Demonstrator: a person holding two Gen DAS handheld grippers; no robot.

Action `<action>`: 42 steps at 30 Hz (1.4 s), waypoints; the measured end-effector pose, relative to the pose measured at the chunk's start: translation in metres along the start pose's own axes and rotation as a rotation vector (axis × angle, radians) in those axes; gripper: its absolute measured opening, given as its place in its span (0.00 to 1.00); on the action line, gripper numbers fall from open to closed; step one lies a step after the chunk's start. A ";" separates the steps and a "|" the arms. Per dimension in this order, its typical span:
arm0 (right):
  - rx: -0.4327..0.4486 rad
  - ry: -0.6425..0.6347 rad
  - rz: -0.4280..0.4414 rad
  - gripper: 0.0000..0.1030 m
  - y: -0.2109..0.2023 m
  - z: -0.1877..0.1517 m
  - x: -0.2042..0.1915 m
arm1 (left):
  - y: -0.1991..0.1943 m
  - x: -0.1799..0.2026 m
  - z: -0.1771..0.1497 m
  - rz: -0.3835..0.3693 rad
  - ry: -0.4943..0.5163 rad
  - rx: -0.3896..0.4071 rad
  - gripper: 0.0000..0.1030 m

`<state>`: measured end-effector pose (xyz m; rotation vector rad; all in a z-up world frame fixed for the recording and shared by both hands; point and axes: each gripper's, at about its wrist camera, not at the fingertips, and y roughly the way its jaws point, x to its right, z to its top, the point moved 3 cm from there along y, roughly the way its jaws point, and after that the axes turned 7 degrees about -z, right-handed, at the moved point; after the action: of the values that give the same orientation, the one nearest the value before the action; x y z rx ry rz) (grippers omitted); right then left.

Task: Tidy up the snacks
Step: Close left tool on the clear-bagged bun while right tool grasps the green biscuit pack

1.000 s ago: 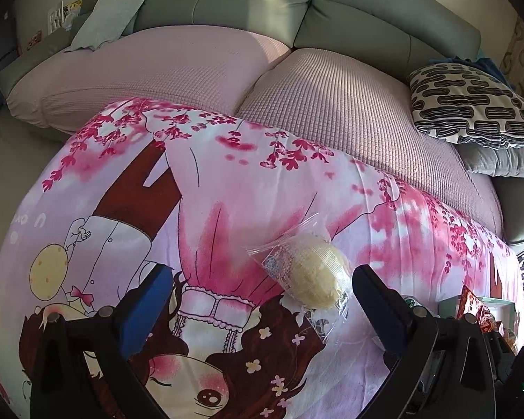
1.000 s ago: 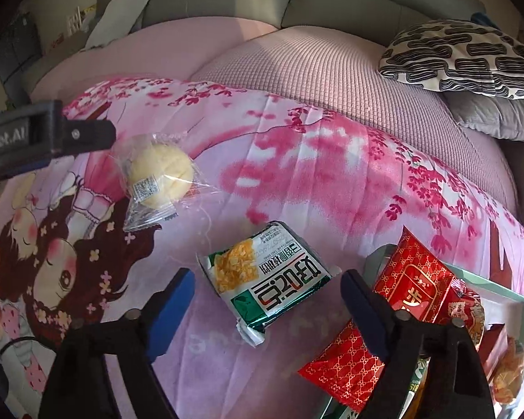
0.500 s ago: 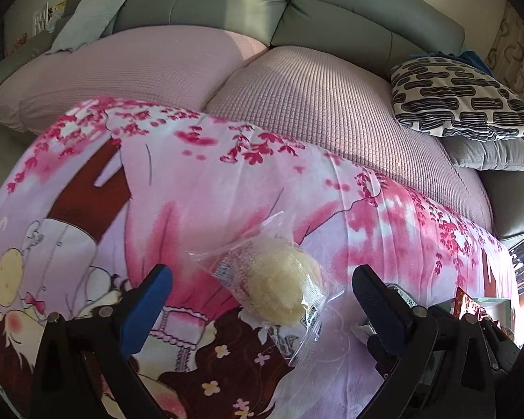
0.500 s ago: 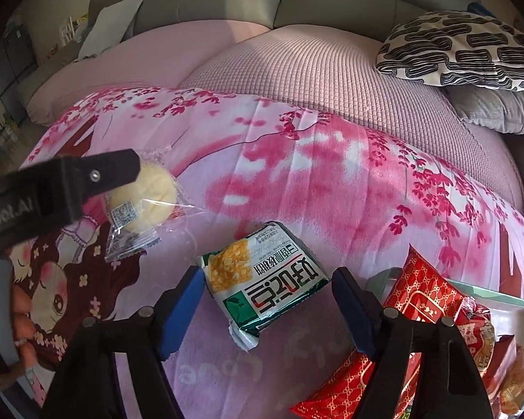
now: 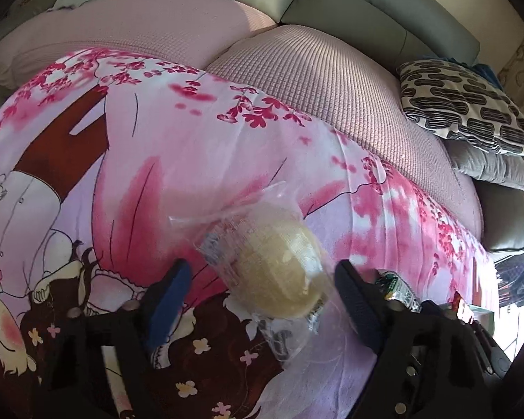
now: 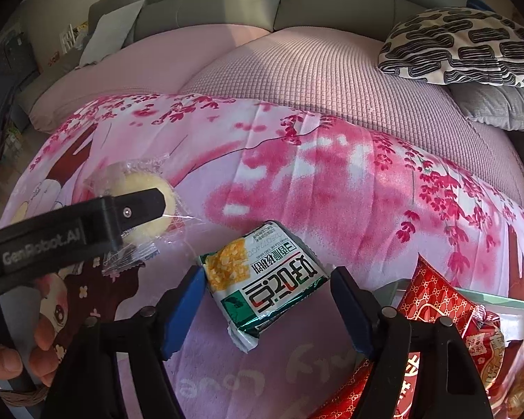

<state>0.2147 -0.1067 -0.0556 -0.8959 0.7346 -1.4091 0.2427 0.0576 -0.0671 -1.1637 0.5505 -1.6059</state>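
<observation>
Pink cartoon-print blanket (image 6: 297, 188) covers the surface; right gripper (image 6: 265, 309), jaws just closing but pads clear, straddles a green snack packet (image 6: 262, 279); red packets (image 6: 433, 300) lie just right; left gripper (image 5: 262, 296), likewise closing, brackets a bagged yellow bun (image 5: 276, 272) without contact; beyond, pink cushions (image 5: 349, 87) and patterned pillow (image 6: 461, 45).

A round pale-yellow bun (image 5: 279, 269) sealed in clear, crinkled plastic lies on a pink cherry-blossom cartoon blanket (image 6: 332, 188). Near it, a green-and-white snack packet (image 6: 262, 276) printed with yellow crisps lies flat and askew. Red patterned snack bags (image 6: 433, 300) are piled in a pale box (image 6: 506, 302) at the blanket's edge.
</observation>
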 end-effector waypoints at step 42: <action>0.086 0.113 0.072 0.51 -0.086 -0.036 -0.001 | -0.090 0.034 -0.010 -0.045 0.058 0.081 0.47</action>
<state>0.1405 -0.1041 0.0013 -0.7206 0.7778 -1.4250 0.1914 0.0579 0.0152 -1.0786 0.4953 -1.6892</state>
